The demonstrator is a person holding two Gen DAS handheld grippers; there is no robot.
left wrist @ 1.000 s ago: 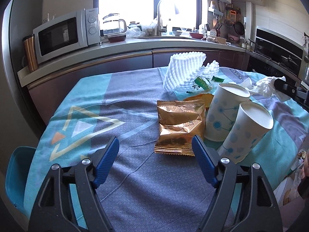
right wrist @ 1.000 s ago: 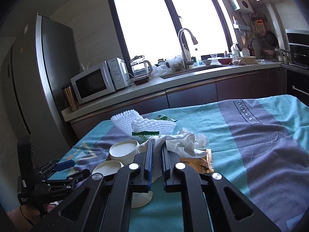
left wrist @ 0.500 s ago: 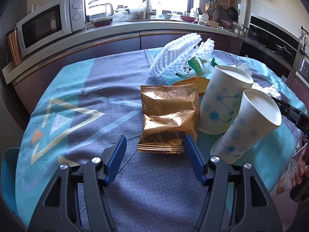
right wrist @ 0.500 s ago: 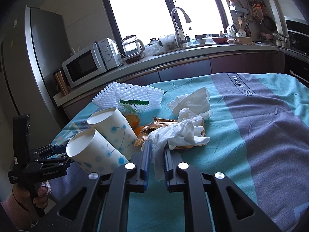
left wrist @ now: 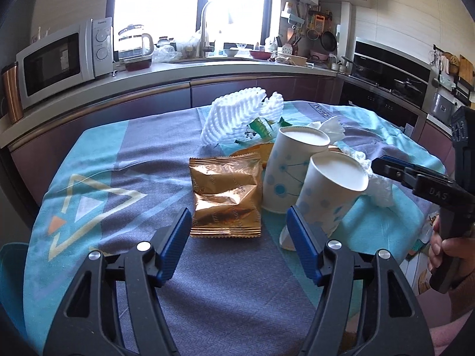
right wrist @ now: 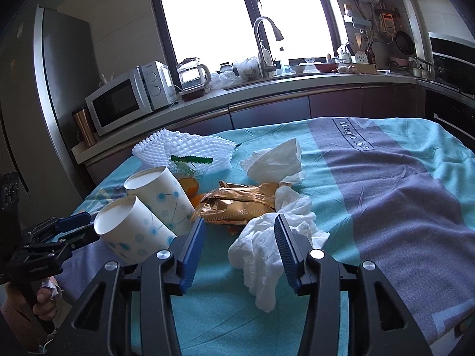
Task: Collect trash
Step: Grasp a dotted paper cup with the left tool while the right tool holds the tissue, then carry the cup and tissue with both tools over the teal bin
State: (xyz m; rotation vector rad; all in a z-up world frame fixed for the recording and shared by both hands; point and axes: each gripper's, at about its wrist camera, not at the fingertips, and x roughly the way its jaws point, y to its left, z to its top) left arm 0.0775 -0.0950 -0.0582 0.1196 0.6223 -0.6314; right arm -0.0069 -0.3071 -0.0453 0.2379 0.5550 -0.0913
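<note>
Showing flat tissue [right wrist: 274, 160] clearly: right wrist view only.

The orange fruit [left wrist: 252, 152] peeks out behind the gold foil snack wrapper [left wrist: 226, 196], mostly hidden. In the left wrist view, two dotted white paper cups [left wrist: 308, 178] screen most of the crumpled white tissue [left wrist: 378, 185]. Print on the wrapper is too small to read.

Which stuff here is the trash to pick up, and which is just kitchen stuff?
Trash to collect:
gold wrapper
two paper cups
crumpled tissues
white foam netting

Just kitchen stuff:
microwave
glass kettle
faucet
tablecloth
</note>
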